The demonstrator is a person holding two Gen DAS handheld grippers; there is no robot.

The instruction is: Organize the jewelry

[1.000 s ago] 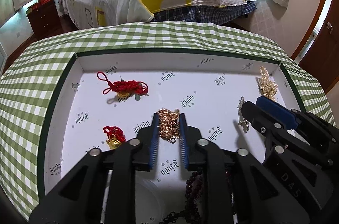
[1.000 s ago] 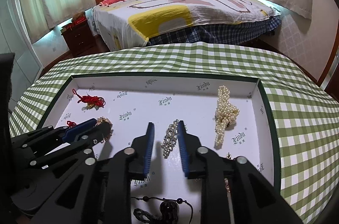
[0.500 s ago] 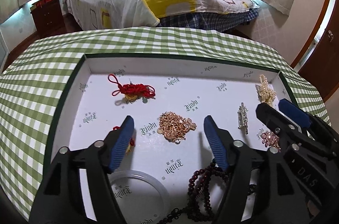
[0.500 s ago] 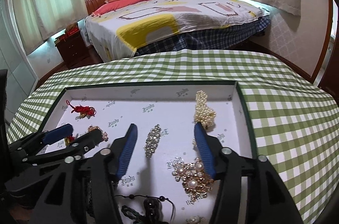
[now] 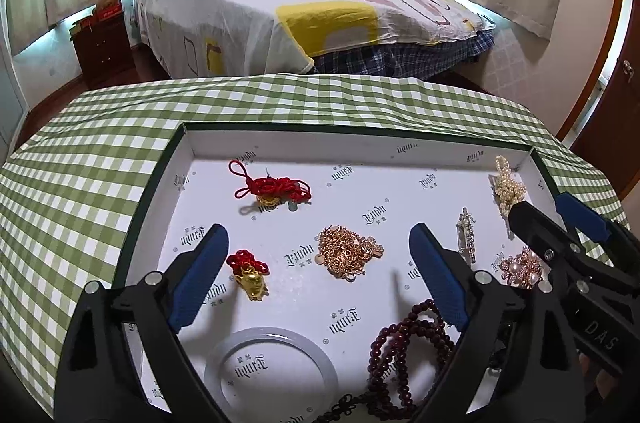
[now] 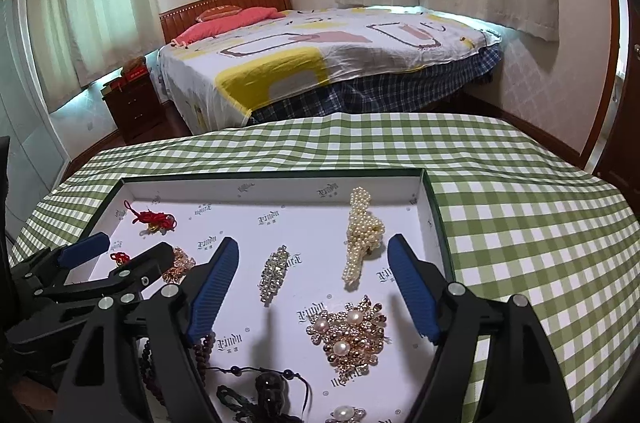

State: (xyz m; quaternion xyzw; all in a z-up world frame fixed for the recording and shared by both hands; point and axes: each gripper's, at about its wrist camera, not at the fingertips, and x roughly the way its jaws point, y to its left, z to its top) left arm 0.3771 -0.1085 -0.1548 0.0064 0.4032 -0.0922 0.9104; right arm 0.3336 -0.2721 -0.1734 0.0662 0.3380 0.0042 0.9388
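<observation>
A white tray (image 5: 280, 143) with a dark green rim holds the jewelry. My left gripper (image 5: 317, 229) hangs over it, jaws still opening. The gold chain (image 5: 348, 253) lies loose on the tray floor between its blue pads, touching neither. My right gripper (image 6: 312, 241) is also opening above the rhinestone hair clip (image 6: 274, 273), which lies free. A pearl clip (image 6: 360, 235) and a gold pearl brooch (image 6: 348, 333) lie near its right finger. Each gripper shows in the other's view: the right gripper (image 5: 540, 203), the left gripper (image 6: 136, 243).
Also in the tray: a red knot charm (image 5: 276, 188), a small red knot with a gold pendant (image 5: 250, 273), a clear bangle (image 5: 272, 367), dark red beads (image 5: 408, 347), a black cord pendant (image 6: 268, 391). Green checked cloth (image 6: 520, 223) covers the table; a bed stands beyond.
Both grippers went from nearly shut to wide open. The left let go of the gold chain, the right of the rhinestone clip. Both drew back slightly from the tray.
</observation>
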